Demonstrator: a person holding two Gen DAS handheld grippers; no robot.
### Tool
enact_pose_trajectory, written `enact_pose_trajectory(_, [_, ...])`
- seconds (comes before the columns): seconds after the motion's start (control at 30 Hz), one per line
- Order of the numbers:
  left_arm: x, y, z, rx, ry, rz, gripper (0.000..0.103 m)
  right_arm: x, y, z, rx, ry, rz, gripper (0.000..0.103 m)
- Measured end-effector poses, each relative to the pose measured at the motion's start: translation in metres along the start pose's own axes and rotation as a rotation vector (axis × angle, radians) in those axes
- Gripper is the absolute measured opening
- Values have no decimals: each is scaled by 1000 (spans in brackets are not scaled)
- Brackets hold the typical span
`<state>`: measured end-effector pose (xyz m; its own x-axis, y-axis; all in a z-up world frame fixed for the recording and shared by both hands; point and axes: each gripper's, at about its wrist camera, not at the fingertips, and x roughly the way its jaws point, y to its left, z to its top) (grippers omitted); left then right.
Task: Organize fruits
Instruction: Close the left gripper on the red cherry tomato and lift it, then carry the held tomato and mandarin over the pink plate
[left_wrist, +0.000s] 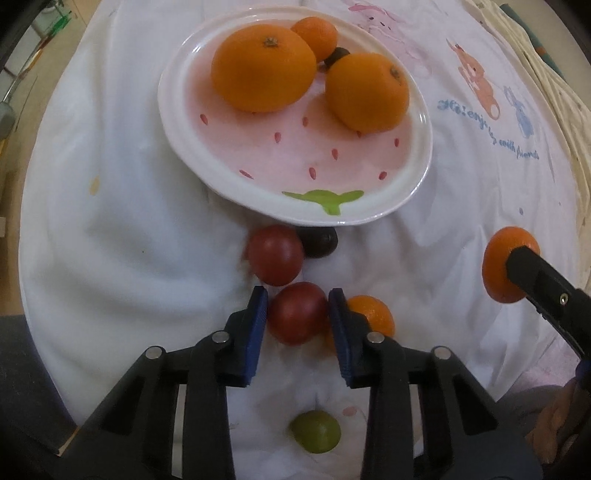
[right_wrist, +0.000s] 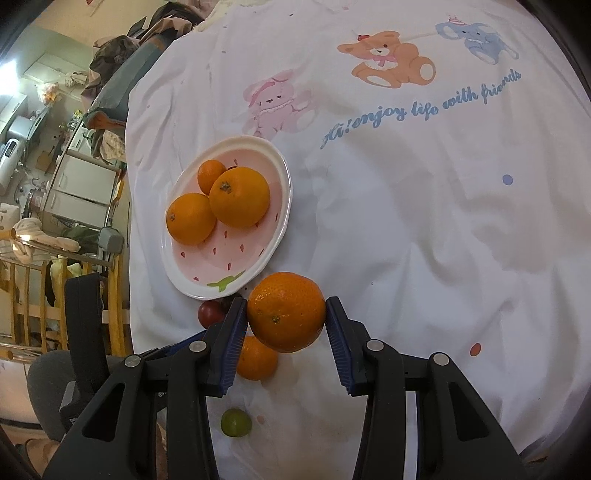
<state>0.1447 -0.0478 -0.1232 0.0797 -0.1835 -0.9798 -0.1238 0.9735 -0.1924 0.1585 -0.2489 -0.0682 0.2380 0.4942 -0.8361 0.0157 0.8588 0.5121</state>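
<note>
We're sorting loose fruit onto the plate (left_wrist: 417, 195), a glossy white oval dish w/ a pink strawberry-pattern centre, sitting on a soft, wrinkled white printed cloth (left_wrist: 110, 221).

Left gripper (left_wrist: 297, 314) is pointing steeply down, blue ribbed pads pressing both sides of a red plum (left_wrist: 297, 314), jaws nearly shut on it. That plum is lying on the cloth just below the plate, touching a 2nd red plum (left_wrist: 275, 258) beyond it and a small tangerine (left_wrist: 373, 314) on its right. We're gripping it across its widest part, probably b/c the skin is smooth and slippery, so a centred squeeze keeps it from popping out.

Right gripper (right_wrist: 286, 314) is holding a mandarin (right_wrist: 286, 312) clear of the cloth, pads on opposite sides, jaws partly open around it. The peel is dimpled and matte, prob. easier to hold.

Already on the plate: 2 big oranges (left_wrist: 264, 68), 1 small one and a dark fruit wedged between them, hard to identify. A dark round fruit (left_wrist: 319, 242) is resting beside the plate rim; 1 green grape-like fruit (left_wrist: 316, 430) is lying nearest us. Approx. 5 pieces are left off the plate.
</note>
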Motion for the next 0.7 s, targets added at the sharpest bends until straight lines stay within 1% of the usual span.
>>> enact_pose_trajectory(0.17, [-3,2,-1,19,7,-9,28,-1,1,0,-5,-4,-9,45])
enact_pose_trajectory(0.27, [-9,5,-2,25,-5,-10,28,-2,1,-1,-7,-9,-14,45])
enact_pose_trajectory(0.43, [-22,14,-2,35,-46,-12,28,-2,0,-1,-7,-8,-17,45])
enact_pose_trajectory(0.57, [-29,24,-4,50,-68,13,28,-4,2,0,-13,-15,-15,45])
enact_pose_trajectory(0.67, [-38,26,-4,68,-105,33,28,-8,5,1,-14,-24,-13,45])
enact_pose_trajectory(0.7, [-44,25,-3,76,-134,38,28,-11,5,1,-11,-27,-11,45])
